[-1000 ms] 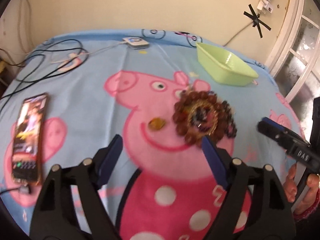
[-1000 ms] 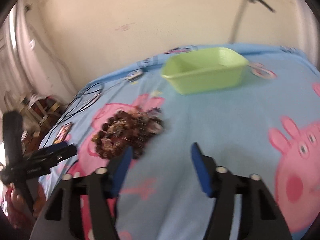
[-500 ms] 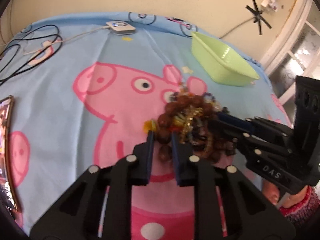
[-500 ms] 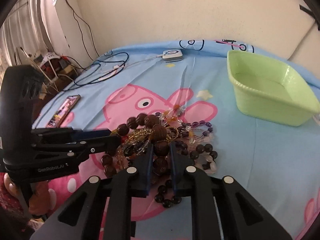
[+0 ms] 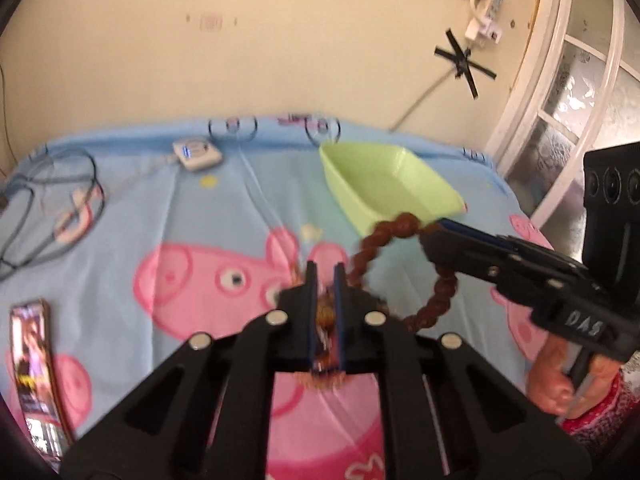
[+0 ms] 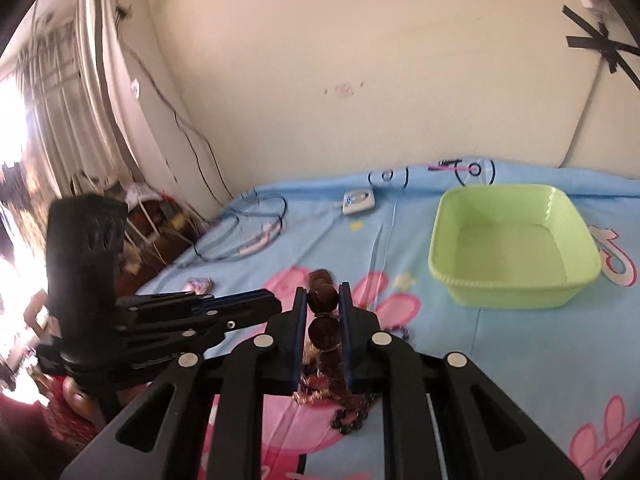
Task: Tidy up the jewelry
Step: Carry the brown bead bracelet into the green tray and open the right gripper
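Observation:
My left gripper [image 5: 324, 276] is shut on a tangle of gold and amber jewelry [image 5: 325, 332], lifted above the blanket. My right gripper [image 6: 323, 294] is shut on a bracelet of big brown wooden beads [image 6: 323, 330]; in the left wrist view the bracelet [image 5: 400, 228] hangs as a loop from the right gripper [image 5: 434, 236]. More strands and small dark beads [image 6: 348, 424] dangle under the right gripper. The left gripper also shows in the right wrist view [image 6: 272, 302]. A light green plastic basin [image 6: 512, 240] stands empty at the back right; it also shows in the left wrist view [image 5: 384, 184].
A blue Peppa Pig blanket [image 5: 168, 224] covers the bed. A phone [image 5: 32, 364] lies at the left edge. A white charger [image 5: 197, 153] and cables [image 5: 52, 204] lie at the back left. A wall stands behind, a window frame [image 5: 560, 80] at right.
Both grippers have risen off the blanket with jewelry in them. The brown bead bracelet has come away from the pile and hangs as a loop from the right gripper.

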`<state>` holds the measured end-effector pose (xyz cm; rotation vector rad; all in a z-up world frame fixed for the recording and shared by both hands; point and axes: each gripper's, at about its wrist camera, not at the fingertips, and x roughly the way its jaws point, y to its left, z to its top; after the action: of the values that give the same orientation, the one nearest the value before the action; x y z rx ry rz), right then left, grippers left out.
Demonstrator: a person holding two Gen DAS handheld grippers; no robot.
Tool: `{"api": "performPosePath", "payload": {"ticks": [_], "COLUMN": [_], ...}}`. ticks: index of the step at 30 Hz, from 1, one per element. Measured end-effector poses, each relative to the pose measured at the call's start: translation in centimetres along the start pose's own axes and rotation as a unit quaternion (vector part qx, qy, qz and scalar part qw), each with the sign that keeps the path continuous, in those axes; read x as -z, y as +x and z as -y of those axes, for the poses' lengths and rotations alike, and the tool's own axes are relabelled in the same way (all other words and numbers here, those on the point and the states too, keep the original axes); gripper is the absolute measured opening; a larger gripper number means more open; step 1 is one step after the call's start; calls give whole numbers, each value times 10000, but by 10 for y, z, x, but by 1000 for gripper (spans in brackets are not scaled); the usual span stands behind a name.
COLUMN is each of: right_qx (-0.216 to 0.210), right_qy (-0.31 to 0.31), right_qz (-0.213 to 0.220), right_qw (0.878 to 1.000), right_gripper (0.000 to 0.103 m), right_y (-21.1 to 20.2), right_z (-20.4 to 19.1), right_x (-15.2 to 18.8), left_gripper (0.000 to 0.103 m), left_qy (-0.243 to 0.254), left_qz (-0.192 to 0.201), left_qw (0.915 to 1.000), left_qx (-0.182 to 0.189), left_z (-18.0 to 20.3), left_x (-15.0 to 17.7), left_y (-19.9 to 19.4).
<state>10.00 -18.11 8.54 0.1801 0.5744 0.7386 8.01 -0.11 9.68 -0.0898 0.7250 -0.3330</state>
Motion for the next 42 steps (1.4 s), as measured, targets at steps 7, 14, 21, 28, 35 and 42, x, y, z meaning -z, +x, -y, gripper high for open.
{"api": "performPosePath", "payload": {"ticks": [7,14,21,28,35,42], "right_qx": [37,-100,569,1329,1475,1805], "right_qy": [-214,-414,-466,138,563,460], "right_qz": [174,201,474,371,-115,230], "right_qw": [9996,9989,9962,9903,9874,9822], "right_gripper": [0,0,0,0,0,9], "right_y": [-21,-37,-46,-6,40,19], "right_z": [2,-8,25,114,167,140], "right_x": [-21,-24,-45,-67,-35,-29], "left_gripper": [65,51,15,15,17,55], "left_qy": [351,312,607,697,758,515], "left_qz": [162,175,74,-165,-592,10], "left_qw": [9992,9981,9939,9948,9947,9987], "left_qx": [103,505,916,720,363,31], "left_z": [23,31,55,73,82,70], "left_x": [-5,-19,-64,-121,-110,-99], "left_y": [4,26,65,131,182,138]}}
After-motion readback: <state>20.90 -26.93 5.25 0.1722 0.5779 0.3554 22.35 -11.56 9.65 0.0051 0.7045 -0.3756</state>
